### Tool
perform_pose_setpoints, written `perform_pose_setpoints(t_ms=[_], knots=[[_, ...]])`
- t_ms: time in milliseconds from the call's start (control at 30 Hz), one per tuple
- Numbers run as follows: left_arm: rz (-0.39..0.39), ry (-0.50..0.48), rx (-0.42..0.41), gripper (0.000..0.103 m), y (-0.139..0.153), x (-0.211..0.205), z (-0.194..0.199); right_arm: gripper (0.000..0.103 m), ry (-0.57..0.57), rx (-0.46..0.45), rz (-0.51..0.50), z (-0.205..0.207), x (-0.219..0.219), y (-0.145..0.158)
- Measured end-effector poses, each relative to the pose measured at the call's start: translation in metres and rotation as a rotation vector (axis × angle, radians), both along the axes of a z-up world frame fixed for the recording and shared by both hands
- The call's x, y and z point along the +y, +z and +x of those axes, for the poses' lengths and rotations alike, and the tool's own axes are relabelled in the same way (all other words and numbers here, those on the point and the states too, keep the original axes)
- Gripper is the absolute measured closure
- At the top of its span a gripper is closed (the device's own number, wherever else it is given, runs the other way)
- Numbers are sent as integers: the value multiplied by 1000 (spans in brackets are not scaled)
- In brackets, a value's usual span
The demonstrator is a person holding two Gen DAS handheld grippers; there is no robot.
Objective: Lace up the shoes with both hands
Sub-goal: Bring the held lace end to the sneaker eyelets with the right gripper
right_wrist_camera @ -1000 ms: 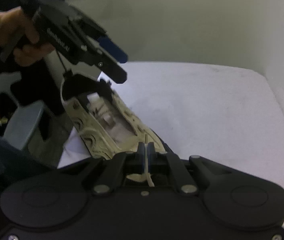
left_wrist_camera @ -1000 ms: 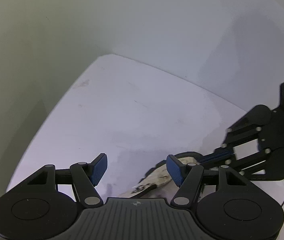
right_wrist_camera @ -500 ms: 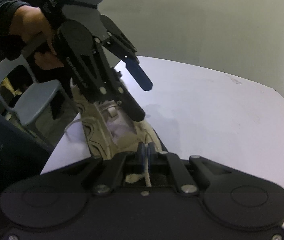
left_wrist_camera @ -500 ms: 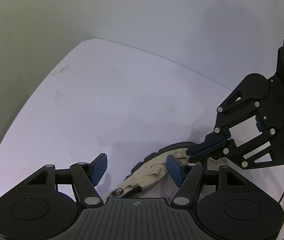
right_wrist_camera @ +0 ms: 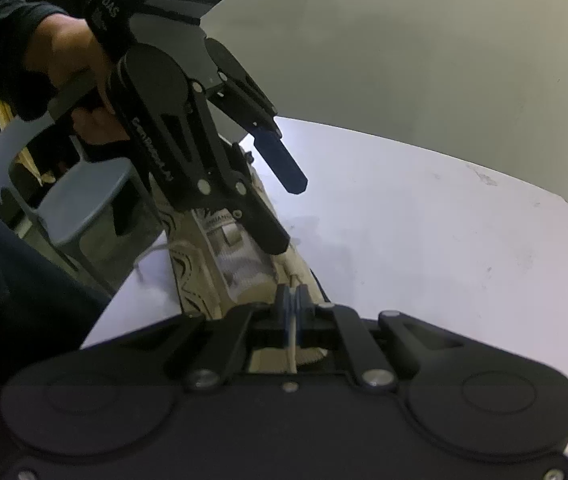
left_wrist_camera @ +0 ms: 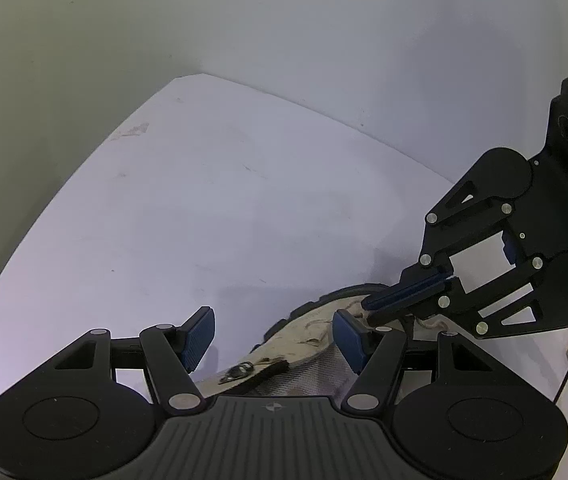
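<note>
The right gripper [right_wrist_camera: 292, 300] is pressed together, pinching a pale lace [right_wrist_camera: 292, 344] over the toe of the beige shoe [right_wrist_camera: 243, 276]. The left gripper [left_wrist_camera: 273, 338] stands spread and empty above the shoe's tongue, one finger [right_wrist_camera: 271, 232] low beside it. The shoe lies at the near edge of the white table [left_wrist_camera: 203, 220], whose far side is bare up to the wall [left_wrist_camera: 284, 32].

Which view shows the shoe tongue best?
Right wrist view: the tongue lies open to the camera between the shoe's sides. Left wrist view shows only its mesh edge behind that claw's body.
</note>
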State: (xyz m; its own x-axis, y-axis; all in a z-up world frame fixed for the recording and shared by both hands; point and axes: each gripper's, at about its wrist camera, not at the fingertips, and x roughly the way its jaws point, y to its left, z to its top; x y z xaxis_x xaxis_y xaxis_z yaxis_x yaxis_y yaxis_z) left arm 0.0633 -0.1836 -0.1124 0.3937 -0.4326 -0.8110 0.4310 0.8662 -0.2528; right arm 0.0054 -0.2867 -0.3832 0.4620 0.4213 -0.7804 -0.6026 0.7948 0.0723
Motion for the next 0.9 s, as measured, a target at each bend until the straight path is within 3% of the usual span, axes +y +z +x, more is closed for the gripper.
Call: perform_pose_setpoints(t_ms=[533, 667, 900], knots=[[9, -94, -86, 55, 12, 3, -8, 100, 61, -60, -18, 10, 5, -9], [35, -172, -134, 55, 12, -7, -14, 83, 60, -71, -19, 3, -3, -7], [1, -147, -103, 55, 5, -12, -6, 87, 34, -21, 14, 3, -17, -5]])
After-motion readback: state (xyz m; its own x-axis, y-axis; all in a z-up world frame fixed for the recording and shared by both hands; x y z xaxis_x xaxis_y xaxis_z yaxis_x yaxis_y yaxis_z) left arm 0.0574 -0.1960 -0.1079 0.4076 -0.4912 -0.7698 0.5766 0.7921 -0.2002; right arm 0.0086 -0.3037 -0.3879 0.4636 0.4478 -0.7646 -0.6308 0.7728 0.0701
